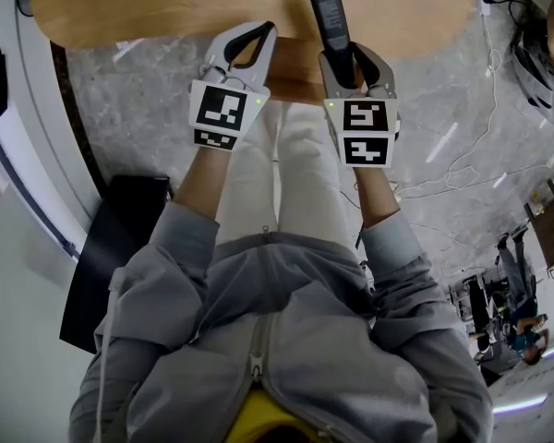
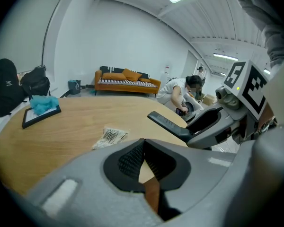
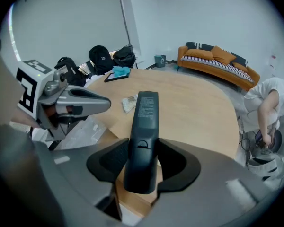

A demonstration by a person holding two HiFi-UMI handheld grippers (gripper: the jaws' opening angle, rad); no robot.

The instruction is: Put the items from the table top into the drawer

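Black plastic remote control (image 3: 144,122) sits clamped between the pads of the right gripper (image 3: 143,165). It is grasped near its lower end, back side up with the battery cover showing, and most of its length sticks out past the jaws. In the head view the remote control (image 1: 331,15) hangs over the near edge of the wooden table (image 1: 157,12), off the surface as far as I can judge. A grip at the tail leaves the long end free, which should let it slide into a shallow space nose first.

Left gripper (image 1: 257,40) is clenched on nothing. Its own view shows the pads of the left gripper (image 2: 142,150) meeting at the tips with only table wood visible behind. It points towards the table edge just beside the right gripper (image 1: 355,63). My reading is that it waits there to work the drawer (image 1: 295,74), which I take to be the darker wood panel under the table edge between the two grippers. Whether the drawer is open I cannot tell.

Left on the table (image 2: 71,143):
- small crumpled packet (image 2: 110,136) with a barcode, near the middle
- dark flat tray (image 2: 40,115) with a teal cloth (image 2: 43,103) on it, well apart at the far side

Judgement: task is part way along. One item is in hand and not yet stowed, and at least the packet (image 3: 129,103) waits. A tail-end grip is a risk, since the remote control may pivot if its tip strikes the drawer.
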